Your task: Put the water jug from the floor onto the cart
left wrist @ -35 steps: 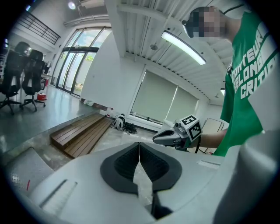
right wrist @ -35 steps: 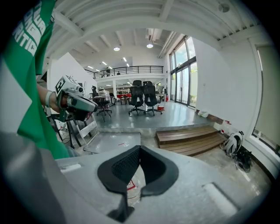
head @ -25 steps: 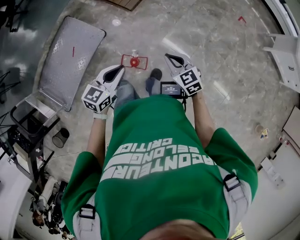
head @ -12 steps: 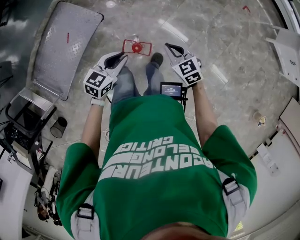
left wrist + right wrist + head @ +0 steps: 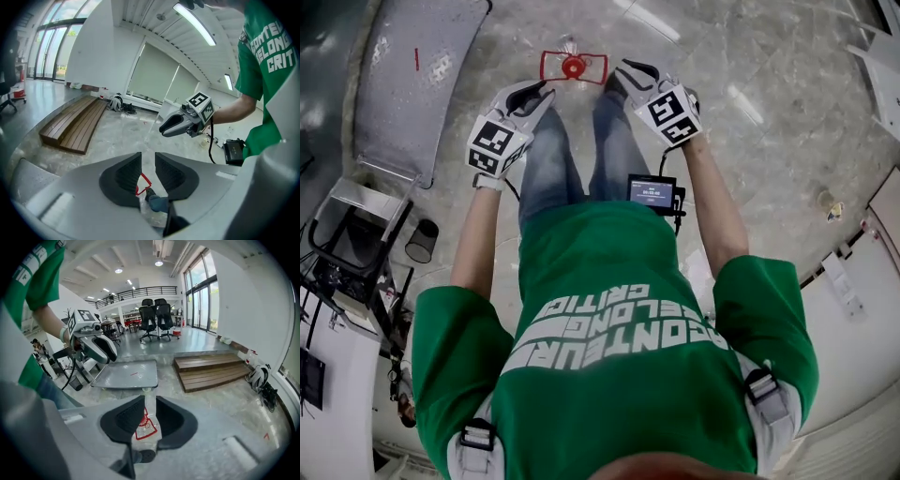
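Note:
A clear water jug with a red cap [image 5: 573,66] stands on the floor inside a square of red tape, just ahead of the person's feet. My left gripper [image 5: 546,92] hangs to its lower left and my right gripper [image 5: 625,73] to its right, both short of it. Each gripper's jaws have just been opening and stand a little apart with nothing between the pads. In the right gripper view the jug [image 5: 146,426] shows on the floor through the gap of the right gripper [image 5: 150,411]. The grey flat cart [image 5: 422,75] lies left of the jug.
The cart's platform [image 5: 129,373] sits beyond the jug, with a low wooden platform [image 5: 211,369] to its right and office chairs [image 5: 157,319] behind. A black bin [image 5: 422,241] and a metal frame stand at the left. The person's shoe [image 5: 614,84] is beside the jug.
Both grippers have come down and forward toward the jug as the person bends over. Their jaws, closed before, now stand slightly apart.

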`<state>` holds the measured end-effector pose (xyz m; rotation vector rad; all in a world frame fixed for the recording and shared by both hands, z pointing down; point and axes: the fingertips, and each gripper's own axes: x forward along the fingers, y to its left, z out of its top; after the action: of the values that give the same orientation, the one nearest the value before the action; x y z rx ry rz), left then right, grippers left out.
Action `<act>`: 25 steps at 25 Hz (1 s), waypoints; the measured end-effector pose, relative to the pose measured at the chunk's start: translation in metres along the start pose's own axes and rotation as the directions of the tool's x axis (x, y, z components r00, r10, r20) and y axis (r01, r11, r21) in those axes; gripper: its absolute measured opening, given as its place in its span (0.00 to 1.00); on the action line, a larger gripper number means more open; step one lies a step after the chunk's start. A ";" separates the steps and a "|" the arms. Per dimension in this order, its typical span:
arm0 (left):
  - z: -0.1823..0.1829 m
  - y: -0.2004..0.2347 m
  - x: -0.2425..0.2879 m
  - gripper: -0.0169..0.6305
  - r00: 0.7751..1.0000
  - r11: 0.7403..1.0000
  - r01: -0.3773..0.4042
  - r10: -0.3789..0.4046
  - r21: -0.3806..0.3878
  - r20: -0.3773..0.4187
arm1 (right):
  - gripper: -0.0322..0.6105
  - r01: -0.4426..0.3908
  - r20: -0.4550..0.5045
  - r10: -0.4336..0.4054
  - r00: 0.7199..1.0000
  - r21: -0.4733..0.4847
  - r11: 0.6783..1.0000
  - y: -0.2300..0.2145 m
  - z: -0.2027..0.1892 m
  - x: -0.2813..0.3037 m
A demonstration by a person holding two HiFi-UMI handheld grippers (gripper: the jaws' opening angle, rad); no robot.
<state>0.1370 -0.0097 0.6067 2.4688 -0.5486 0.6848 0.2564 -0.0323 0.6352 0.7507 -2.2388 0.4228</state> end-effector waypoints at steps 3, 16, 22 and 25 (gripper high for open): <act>-0.031 0.017 0.031 0.19 0.998 0.999 0.035 -0.034 0.022 -0.043 | 0.17 -0.032 -0.026 0.031 0.999 -0.014 0.999 0.001 -0.029 0.036; -0.171 0.063 0.152 0.31 0.940 0.928 0.211 -0.106 0.307 -0.323 | 0.37 -0.164 -0.145 0.139 0.980 -0.180 0.970 0.026 -0.150 0.170; -0.207 0.080 0.184 0.38 0.923 0.879 0.262 -0.108 0.398 -0.370 | 0.40 -0.196 -0.169 0.162 0.972 -0.209 0.958 0.029 -0.177 0.204; -0.224 0.082 0.198 0.44 0.911 0.828 0.304 -0.108 0.471 -0.398 | 0.43 -0.205 -0.189 0.161 0.969 -0.247 0.947 0.030 -0.187 0.216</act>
<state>0.1732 0.0066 0.9141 2.7317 0.0758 1.2958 0.2159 0.0002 0.9176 0.3543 -2.1577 0.2552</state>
